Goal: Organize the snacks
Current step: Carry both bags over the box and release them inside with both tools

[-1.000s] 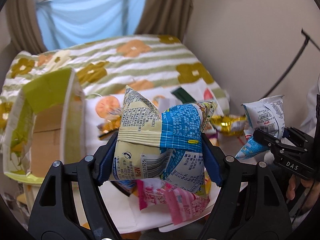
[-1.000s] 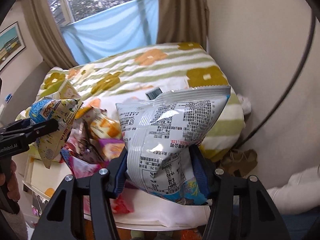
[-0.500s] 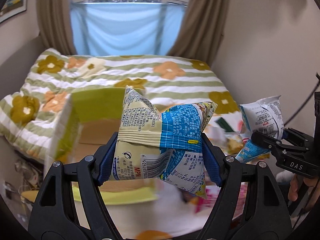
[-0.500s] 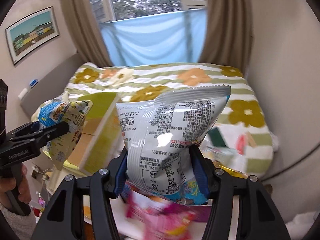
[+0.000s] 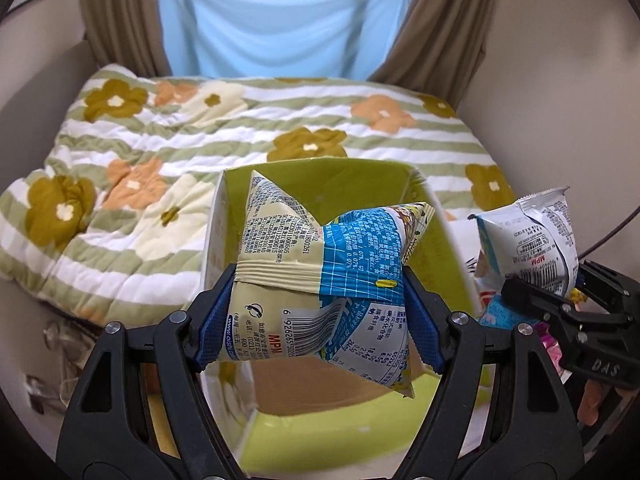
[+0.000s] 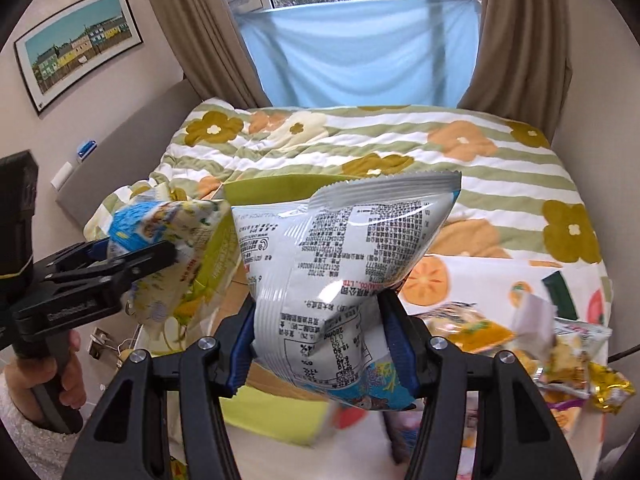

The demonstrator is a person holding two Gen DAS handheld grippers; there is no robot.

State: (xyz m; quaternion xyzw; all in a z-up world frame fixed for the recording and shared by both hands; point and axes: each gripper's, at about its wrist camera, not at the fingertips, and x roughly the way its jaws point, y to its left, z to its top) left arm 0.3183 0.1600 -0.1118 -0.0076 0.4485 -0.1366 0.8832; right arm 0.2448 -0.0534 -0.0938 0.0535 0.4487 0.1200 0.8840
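Note:
My left gripper is shut on a puffy cream-and-blue snack bag, held right over the open lime-green cardboard box. The same gripper and its bag show at the left of the right wrist view, with a hand on the handle. My right gripper is shut on a silver-white snack bag, held in front of the box. That white bag and right gripper appear at the right edge of the left wrist view.
A pile of loose snack packets lies on a white fruit-print cloth to the right of the box. Behind is a bed with a striped floral quilt, blue cloth and brown curtains at the window, walls on both sides.
Both grippers have swept left with their bags, away from the snack pile. The green box, earlier at the left edge, now sits directly under and behind the left bag.

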